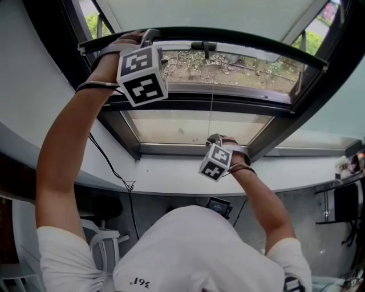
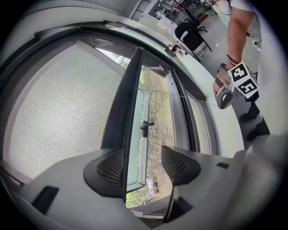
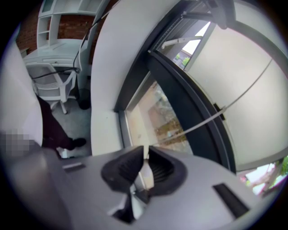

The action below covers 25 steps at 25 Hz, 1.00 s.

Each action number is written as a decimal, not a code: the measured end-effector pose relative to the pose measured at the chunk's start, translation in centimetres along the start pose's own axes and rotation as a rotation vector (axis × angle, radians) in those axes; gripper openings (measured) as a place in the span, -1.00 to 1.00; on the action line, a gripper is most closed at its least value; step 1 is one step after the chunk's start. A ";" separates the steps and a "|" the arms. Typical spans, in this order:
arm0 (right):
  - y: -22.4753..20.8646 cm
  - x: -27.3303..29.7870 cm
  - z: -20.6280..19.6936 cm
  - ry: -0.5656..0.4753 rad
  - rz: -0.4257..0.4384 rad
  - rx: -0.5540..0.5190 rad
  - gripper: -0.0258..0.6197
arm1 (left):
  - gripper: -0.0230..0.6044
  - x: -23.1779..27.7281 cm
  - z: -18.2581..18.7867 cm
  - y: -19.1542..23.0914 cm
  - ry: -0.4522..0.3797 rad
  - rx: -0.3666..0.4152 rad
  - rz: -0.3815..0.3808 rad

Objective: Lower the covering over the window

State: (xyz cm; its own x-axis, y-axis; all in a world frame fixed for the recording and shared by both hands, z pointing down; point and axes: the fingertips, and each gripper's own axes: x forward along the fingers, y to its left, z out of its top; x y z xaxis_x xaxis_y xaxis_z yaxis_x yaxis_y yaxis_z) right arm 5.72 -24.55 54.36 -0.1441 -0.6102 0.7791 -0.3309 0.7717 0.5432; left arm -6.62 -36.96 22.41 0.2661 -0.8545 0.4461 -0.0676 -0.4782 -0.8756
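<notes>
Premises present as an office or study workroom. At 10 o'clock in the right gripper view a white armchair (image 3: 51, 83) stands on a grey floor before white shelving (image 3: 56, 11) against a brick wall (image 3: 78, 20); at 1 o'clock in the left gripper view there is a black swivel chair (image 2: 192, 38). A dark-framed window (image 1: 199, 102) over a white sill (image 1: 171, 177) faces bare ground and greenery.

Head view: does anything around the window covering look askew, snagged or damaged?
Nothing stands out. The covering's dark bottom rail looks intact, sitting between the left gripper's open jaws. The right gripper is shut on the thin cord, which runs straight, with no tangle.
</notes>
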 end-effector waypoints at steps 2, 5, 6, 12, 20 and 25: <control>0.4 0.3 -0.2 0.004 0.012 -0.001 -0.79 | -0.09 0.3 -0.1 -0.5 0.001 -0.006 -0.010; 1.1 0.7 -0.7 0.018 0.032 -0.008 -0.79 | -0.09 0.9 -0.2 -1.4 0.004 -0.012 -0.029; 1.4 0.9 -0.9 0.022 0.038 -0.009 -0.79 | -0.09 1.1 -0.2 -1.8 0.004 -0.013 -0.034; 2.9 1.9 -2.3 0.052 0.073 -0.005 -0.79 | -0.09 1.8 -0.7 -3.9 0.007 -0.032 -0.069; 3.5 2.4 -2.8 0.061 0.089 0.005 -0.79 | -0.09 2.1 -0.8 -4.7 0.009 -0.061 -0.098; 4.1 2.8 -2.9 0.067 0.104 0.009 -0.79 | -0.09 2.3 -1.0 -5.4 0.023 -0.041 -0.099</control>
State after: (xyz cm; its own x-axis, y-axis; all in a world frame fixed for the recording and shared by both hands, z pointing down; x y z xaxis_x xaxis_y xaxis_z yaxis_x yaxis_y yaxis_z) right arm 6.61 -22.52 59.66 -0.1153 -0.5133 0.8504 -0.3258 0.8283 0.4558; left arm -6.56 -36.57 28.32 0.2516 -0.8067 0.5348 -0.0814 -0.5682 -0.8188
